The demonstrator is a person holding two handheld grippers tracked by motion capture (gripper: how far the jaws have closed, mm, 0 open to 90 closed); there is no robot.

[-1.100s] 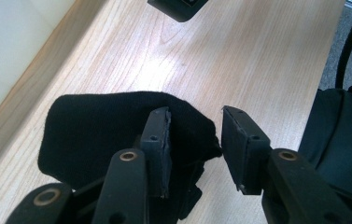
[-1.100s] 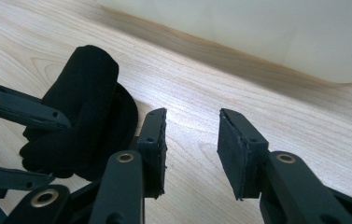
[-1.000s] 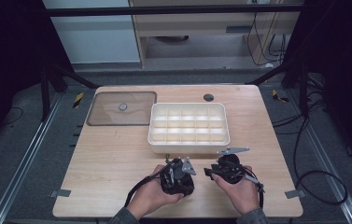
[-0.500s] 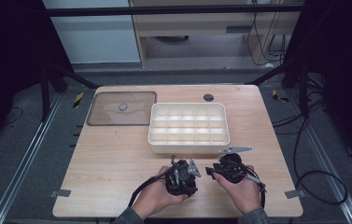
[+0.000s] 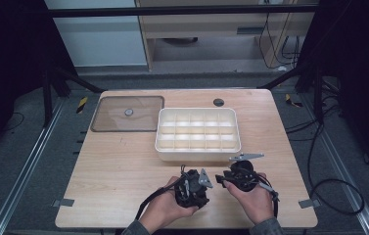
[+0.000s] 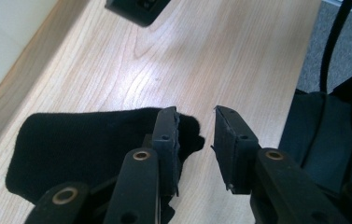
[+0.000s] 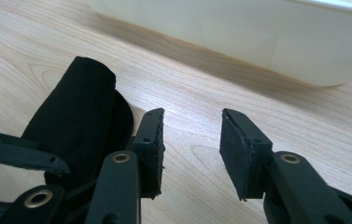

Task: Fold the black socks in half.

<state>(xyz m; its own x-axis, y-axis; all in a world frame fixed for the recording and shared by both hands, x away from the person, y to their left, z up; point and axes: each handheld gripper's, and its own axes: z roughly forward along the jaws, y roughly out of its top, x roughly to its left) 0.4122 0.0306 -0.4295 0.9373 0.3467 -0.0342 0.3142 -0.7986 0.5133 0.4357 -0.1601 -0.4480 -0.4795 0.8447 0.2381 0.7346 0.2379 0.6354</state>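
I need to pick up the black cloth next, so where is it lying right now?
The black cloth lies on the table near its front edge, between the two tongs, just in front of the white divided tray.

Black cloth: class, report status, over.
Left claw open, just closing, nothing between. Right claw open. Black cloth on table beside jaws, ungripped. Tray ahead, clear.

Clear lid (image 5: 127, 113) beside white compartment tray (image 5: 197, 153) on table (image 5: 113, 171)

Black grippers (image 5: 206, 182), brass-riveted jaws, trailing black cables.
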